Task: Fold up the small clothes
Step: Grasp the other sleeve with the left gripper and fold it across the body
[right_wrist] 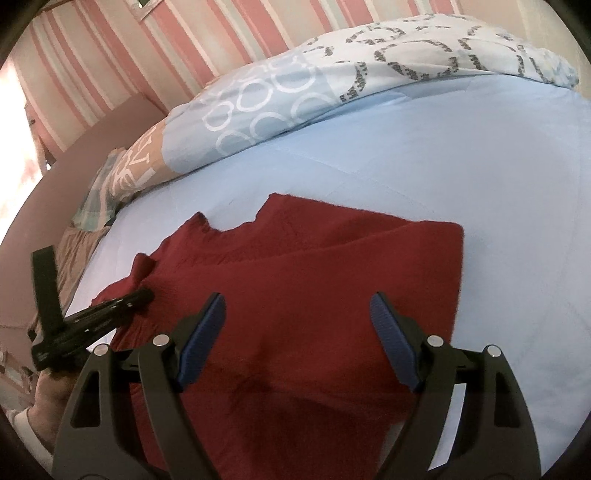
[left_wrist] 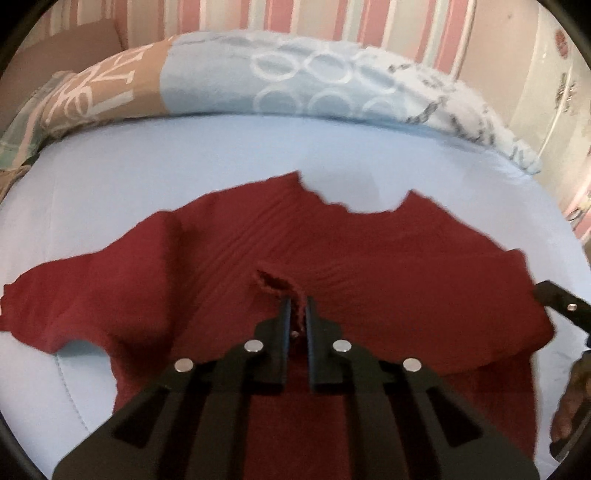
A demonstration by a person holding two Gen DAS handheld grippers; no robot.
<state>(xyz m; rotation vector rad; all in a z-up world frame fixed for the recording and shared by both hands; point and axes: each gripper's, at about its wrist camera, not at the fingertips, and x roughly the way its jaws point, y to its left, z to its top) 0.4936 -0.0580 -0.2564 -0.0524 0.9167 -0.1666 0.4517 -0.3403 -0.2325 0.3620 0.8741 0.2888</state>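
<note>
A dark red knit garment (left_wrist: pixel 369 258) lies spread on a light blue bed sheet (left_wrist: pixel 147 177). My left gripper (left_wrist: pixel 297 301) is shut on a pinched-up fold of the red garment near its middle. In the right wrist view the same garment (right_wrist: pixel 314 295) lies under my right gripper (right_wrist: pixel 297 304), which is open and empty just above the cloth, blue pads (right_wrist: pixel 391 332) wide apart. The left gripper shows in the right wrist view (right_wrist: pixel 142 295), pinching the garment's left part. The right gripper's edge shows in the left wrist view (left_wrist: pixel 561 306).
A rolled duvet with circle patterns (left_wrist: pixel 314 81) lies along the far side of the bed, also in the right wrist view (right_wrist: pixel 277 96). A pink striped wall (left_wrist: pixel 332 18) stands behind. A brown headboard (right_wrist: pixel 92 147) is at the left.
</note>
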